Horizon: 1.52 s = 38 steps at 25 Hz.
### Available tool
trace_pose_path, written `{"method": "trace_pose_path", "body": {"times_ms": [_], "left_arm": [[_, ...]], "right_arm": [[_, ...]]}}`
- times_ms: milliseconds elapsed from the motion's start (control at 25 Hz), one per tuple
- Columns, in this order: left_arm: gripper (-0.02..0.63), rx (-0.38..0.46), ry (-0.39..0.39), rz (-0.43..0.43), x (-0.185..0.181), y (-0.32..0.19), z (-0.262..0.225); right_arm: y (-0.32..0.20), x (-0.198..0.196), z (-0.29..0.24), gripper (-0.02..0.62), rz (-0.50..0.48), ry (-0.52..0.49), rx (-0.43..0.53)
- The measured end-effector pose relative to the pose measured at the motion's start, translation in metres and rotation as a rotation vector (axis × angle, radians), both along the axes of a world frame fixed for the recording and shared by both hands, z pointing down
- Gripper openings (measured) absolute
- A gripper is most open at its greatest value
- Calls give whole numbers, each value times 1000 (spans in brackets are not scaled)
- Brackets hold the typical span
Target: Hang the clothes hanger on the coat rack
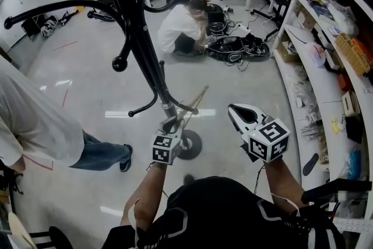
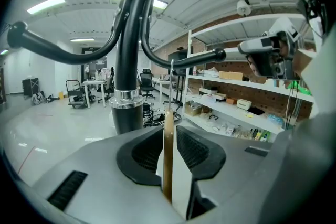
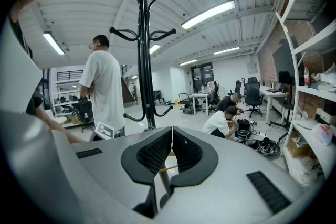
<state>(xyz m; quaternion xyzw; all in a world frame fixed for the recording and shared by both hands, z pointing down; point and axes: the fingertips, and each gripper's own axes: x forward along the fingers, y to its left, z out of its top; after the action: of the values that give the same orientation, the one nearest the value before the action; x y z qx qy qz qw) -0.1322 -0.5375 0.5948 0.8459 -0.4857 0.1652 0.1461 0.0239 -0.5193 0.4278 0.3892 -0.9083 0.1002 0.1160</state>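
Note:
The black coat rack (image 1: pixel 137 38) stands right before me, its pole (image 2: pixel 128 60) close in the left gripper view. A wooden clothes hanger (image 1: pixel 194 102) stands edge-on between the jaws of my left gripper (image 1: pixel 172 123). Its metal hook (image 2: pixel 172 68) reaches up to a curved rack arm (image 2: pixel 199 55). The wood (image 2: pixel 168 149) lies against the left pad, and a thin slit shows at the right pad, so the left gripper (image 2: pixel 169 136) stands slightly open around it. My right gripper (image 1: pixel 240 114) hovers just right of it, shut with nothing between its jaws (image 3: pixel 171 136).
The rack's round base (image 1: pixel 189 144) sits on the floor below my grippers. White shelving (image 1: pixel 326 84) full of small items curves along the right. Two people (image 1: pixel 180 29) crouch by cables beyond the rack. A standing person (image 1: pixel 35 119) is at the left.

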Motion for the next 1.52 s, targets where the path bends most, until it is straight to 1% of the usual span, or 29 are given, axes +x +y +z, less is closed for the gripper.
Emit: {"method": "trace_pose_path", "body": {"times_ms": [320, 360, 440, 560, 640, 720, 800, 880, 1000, 1080, 1240, 1400, 1520], "left_arm": [[69, 24, -7, -25, -10, 2, -8], [90, 29, -12, -28, -12, 3, -10], [103, 46, -6, -36, -16, 6, -18], [105, 99, 48, -71, -23, 18, -42], [104, 142, 103, -111, -28, 31, -65], [104, 167, 134, -148, -34, 44, -83], [104, 195, 154, -163, -40, 60, -101], [101, 230, 188, -156, -40, 78, -120], [2, 251, 246, -110, -30, 104, -145], [2, 246, 259, -84, -22, 117, -157], [2, 244, 294, -79, 1, 140, -170], [2, 240, 285, -71, 31, 173, -175], [2, 247, 274, -86, 33, 199, -183]], "right_arm": [[2, 1, -3, 8, 4, -9, 7], [3, 2, -5, 8, 4, -12, 10], [5, 2, -8, 8, 2, -18, 16], [8, 3, -12, 8, -4, -26, 22], [13, 6, -17, 8, -7, -35, 31], [17, 8, -24, 8, -14, -55, 45], [23, 7, -31, 8, -36, -82, 56], [31, 5, -35, 8, -73, -92, 63], [43, 2, -35, 8, -116, -98, 74], [49, 1, -37, 8, -136, -113, 78], [59, 13, -33, 8, -163, -159, 69], [75, 32, -21, 8, -176, -161, 33], [87, 32, -20, 8, -178, -156, 17]]}}
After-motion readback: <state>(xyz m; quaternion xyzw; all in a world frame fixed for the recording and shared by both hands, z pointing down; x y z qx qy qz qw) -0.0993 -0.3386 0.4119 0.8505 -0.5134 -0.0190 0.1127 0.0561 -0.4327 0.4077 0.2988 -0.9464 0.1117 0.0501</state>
